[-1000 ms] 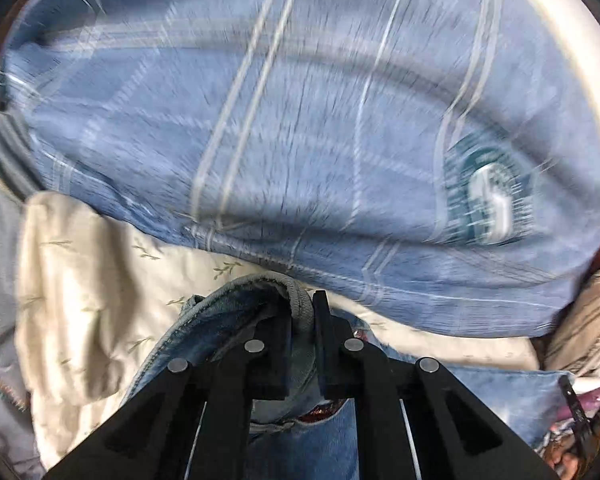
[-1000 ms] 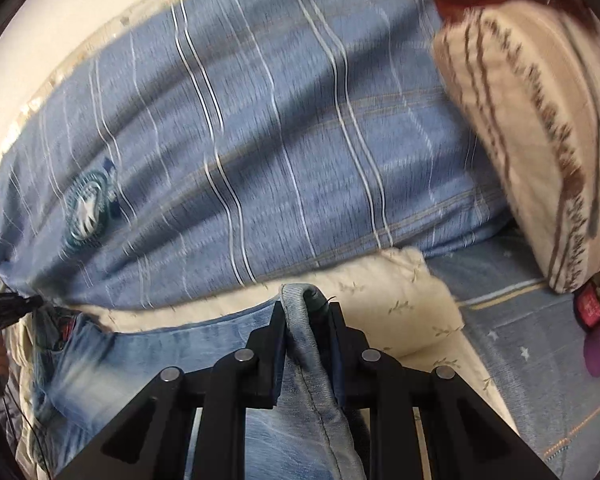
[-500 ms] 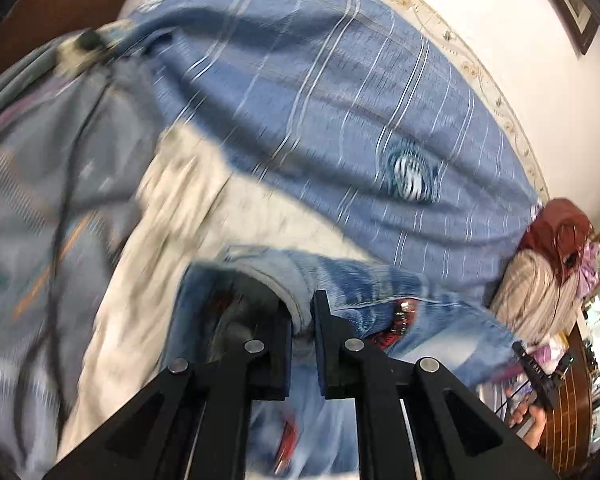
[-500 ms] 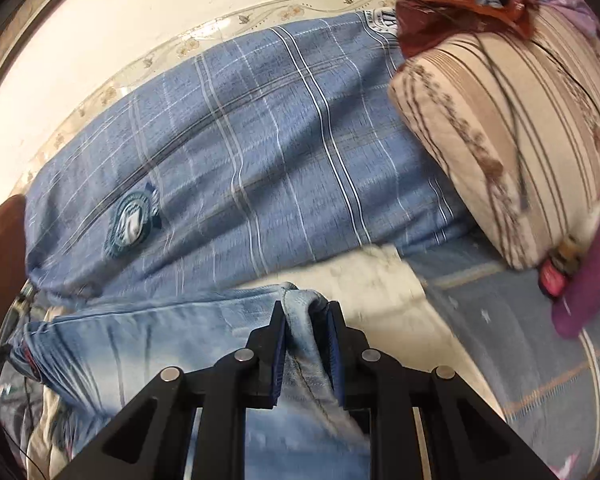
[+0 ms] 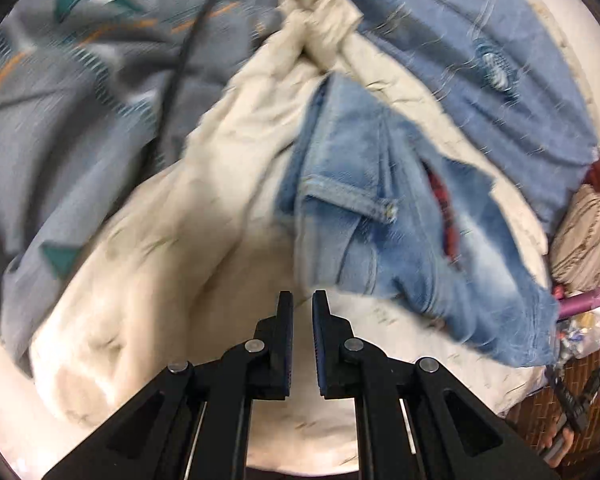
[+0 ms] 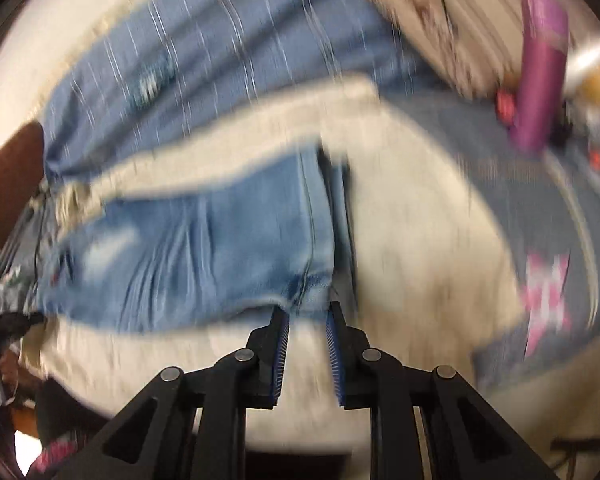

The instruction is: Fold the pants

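One pair of jeans (image 5: 384, 216), folded, lies flat on the cream blanket (image 5: 180, 240) just ahead of both tongs, apparently set down. Left tongs (image 5: 302, 300) and right tongs (image 6: 308, 312): narrowly parted, pinching nothing, apparently clear of the denim.

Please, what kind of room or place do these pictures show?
Most likely a bedroom, on a bed. The jeans lie on a cream quilt over a patterned grey sheet, with a blue striped pillow behind against a pale wall.
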The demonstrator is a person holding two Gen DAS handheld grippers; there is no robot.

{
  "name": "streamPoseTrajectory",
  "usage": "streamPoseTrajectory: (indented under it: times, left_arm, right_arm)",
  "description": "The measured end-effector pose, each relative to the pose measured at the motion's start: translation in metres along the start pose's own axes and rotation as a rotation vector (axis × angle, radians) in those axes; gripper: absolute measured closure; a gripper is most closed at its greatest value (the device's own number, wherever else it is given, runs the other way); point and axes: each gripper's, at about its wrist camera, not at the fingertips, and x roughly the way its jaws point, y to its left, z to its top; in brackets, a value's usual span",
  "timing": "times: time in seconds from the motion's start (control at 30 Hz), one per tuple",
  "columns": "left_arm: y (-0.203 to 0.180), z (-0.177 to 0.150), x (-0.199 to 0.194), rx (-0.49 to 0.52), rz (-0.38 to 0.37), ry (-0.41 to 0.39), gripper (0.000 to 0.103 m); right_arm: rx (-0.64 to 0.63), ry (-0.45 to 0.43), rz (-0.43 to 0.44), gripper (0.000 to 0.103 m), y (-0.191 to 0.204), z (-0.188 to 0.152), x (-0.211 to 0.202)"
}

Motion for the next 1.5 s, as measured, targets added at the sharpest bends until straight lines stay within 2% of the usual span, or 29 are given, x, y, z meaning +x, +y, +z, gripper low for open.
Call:
streamPoseTrajectory:
  times: [0.1, 0.27, 0.33, 0.37, 0.4, 0.47, 0.5, 0.53, 0.63, 0.67, 0.73, 0.77, 0.8, 0.83, 0.87, 0.9, 1.0, 1.07, 1.13, 1.17, 1.23, 1.37, 1.43, 1.5]
  left_arm:
    - [0.002, -0.001, -0.019, 0.016, 0.020, -0.024, 0.094]
    - [-0.014, 0.004, -0.061, 0.079, 0.022, -0.135, 0.094]
    - [-0.030, 0.006, -0.067, 0.115, 0.009, -0.161, 0.093]
    - [-0.041, 0.007, -0.068, 0.133, 0.003, -0.173, 0.093]
    - [-0.050, 0.008, -0.067, 0.146, -0.006, -0.176, 0.091]
    - [-0.069, 0.012, -0.058, 0.169, -0.020, -0.172, 0.080]
    - [-0.076, 0.012, -0.052, 0.177, -0.013, -0.170, 0.069]
    - [-0.083, 0.012, -0.046, 0.185, -0.003, -0.168, 0.060]
    - [-0.096, 0.010, -0.029, 0.206, 0.010, -0.151, 0.045]
    - [-0.099, 0.009, -0.022, 0.215, 0.023, -0.139, 0.042]
    - [-0.104, 0.006, -0.009, 0.228, 0.049, -0.120, 0.038]
    - [-0.106, 0.005, -0.002, 0.232, 0.059, -0.105, 0.038]
    - [-0.106, 0.004, 0.005, 0.233, 0.071, -0.090, 0.038]
    - [-0.104, 0.004, 0.010, 0.234, 0.082, -0.081, 0.038]
    - [-0.104, 0.004, 0.014, 0.236, 0.094, -0.074, 0.038]
    - [-0.103, 0.004, 0.017, 0.237, 0.100, -0.069, 0.038]
    - [-0.101, 0.008, 0.019, 0.231, 0.104, -0.069, 0.038]
    - [-0.102, 0.009, 0.014, 0.231, 0.104, -0.088, 0.038]
    - [-0.104, 0.009, 0.013, 0.239, 0.108, -0.101, 0.037]
    - [-0.106, 0.009, 0.014, 0.242, 0.114, -0.102, 0.036]
    - [-0.106, 0.007, 0.019, 0.254, 0.126, -0.099, 0.035]
    - [-0.101, 0.004, 0.024, 0.258, 0.121, -0.089, 0.035]
    - [-0.098, 0.006, 0.022, 0.257, 0.111, -0.094, 0.035]
    - [-0.096, 0.008, 0.022, 0.255, 0.107, -0.098, 0.035]
  right_arm:
    - [0.019, 0.033, 0.014, 0.082, -0.014, -0.015, -0.008]
    - [0.058, -0.058, 0.082, 0.080, -0.028, -0.001, -0.038]
    - [0.095, -0.106, 0.111, 0.068, -0.024, 0.021, -0.040]
    - [0.110, -0.120, 0.122, 0.043, -0.023, 0.030, -0.039]
    - [0.131, -0.141, 0.128, 0.025, -0.019, 0.040, -0.037]
    - [0.153, -0.214, 0.107, 0.023, -0.009, 0.059, -0.029]
    - [0.153, -0.219, 0.087, 0.023, -0.003, 0.068, -0.022]
    - [0.154, -0.213, 0.064, 0.023, 0.001, 0.080, -0.011]
    - [0.126, -0.168, 0.015, 0.024, 0.013, 0.102, 0.018]
    - [0.111, -0.159, -0.004, 0.025, 0.015, 0.105, 0.026]
    - [0.068, -0.104, -0.048, 0.042, 0.020, 0.113, 0.049]
    - [0.050, -0.070, -0.058, 0.062, 0.018, 0.116, 0.060]
    - [0.029, -0.032, -0.074, 0.074, 0.018, 0.118, 0.069]
    - [0.001, -0.008, -0.117, 0.077, 0.021, 0.118, 0.078]
    - [-0.033, -0.007, -0.145, 0.093, 0.024, 0.119, 0.081]
    - [-0.041, -0.012, -0.149, 0.096, 0.024, 0.120, 0.079]
    - [-0.001, -0.112, -0.153, 0.098, 0.022, 0.129, 0.061]
    - [-0.010, -0.166, -0.189, 0.098, 0.025, 0.134, 0.055]
    - [0.001, -0.162, -0.214, 0.098, 0.023, 0.138, 0.063]
    - [0.032, -0.116, -0.208, 0.097, 0.016, 0.139, 0.075]
    - [0.125, -0.048, -0.160, 0.094, 0.001, 0.137, 0.091]
    - [0.414, -0.125, 0.075, 0.093, -0.036, 0.129, 0.072]
    - [0.533, -0.194, 0.105, 0.093, -0.053, 0.125, 0.053]
    - [0.601, -0.253, 0.137, 0.092, -0.063, 0.123, 0.037]
